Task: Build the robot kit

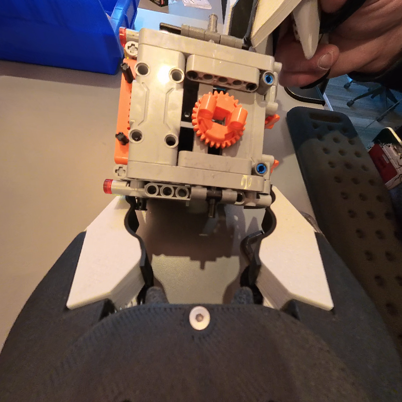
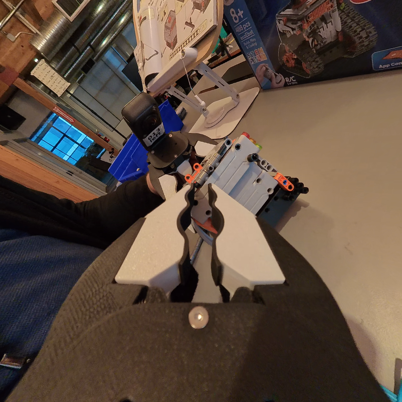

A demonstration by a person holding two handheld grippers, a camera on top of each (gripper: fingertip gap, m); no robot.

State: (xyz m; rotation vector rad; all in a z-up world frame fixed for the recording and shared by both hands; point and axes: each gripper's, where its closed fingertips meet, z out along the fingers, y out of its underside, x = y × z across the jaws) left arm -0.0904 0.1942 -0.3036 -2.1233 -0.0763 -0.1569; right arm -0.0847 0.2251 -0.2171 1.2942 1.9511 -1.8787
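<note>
The left gripper (image 1: 199, 201) has its jaws spread wide and clamped on the near edge of the grey brick model (image 1: 195, 113), lifting it clear of the grey table (image 1: 54, 141); its shadow falls on the table below. An orange gear (image 1: 219, 119) sits on the model's upturned face, right of centre, and an orange panel runs down its left side, mostly hidden. Behind the model, to the left, is a blue bin (image 1: 58, 32), cut off by the frame edge.

From the right wrist view, the right gripper (image 2: 200, 188) has its jaws narrowed to a slim gap around a pale grey piece on the model's (image 2: 241, 171) near end. Contact looks likely, but the fingers hide the grip itself, so I can't say whether it is pinched. An orange part below that piece is half covered. Beyond the model stand a white stand (image 2: 226, 113) holding an instruction booklet and a blue toy box (image 2: 326, 43), both cropped.
</note>
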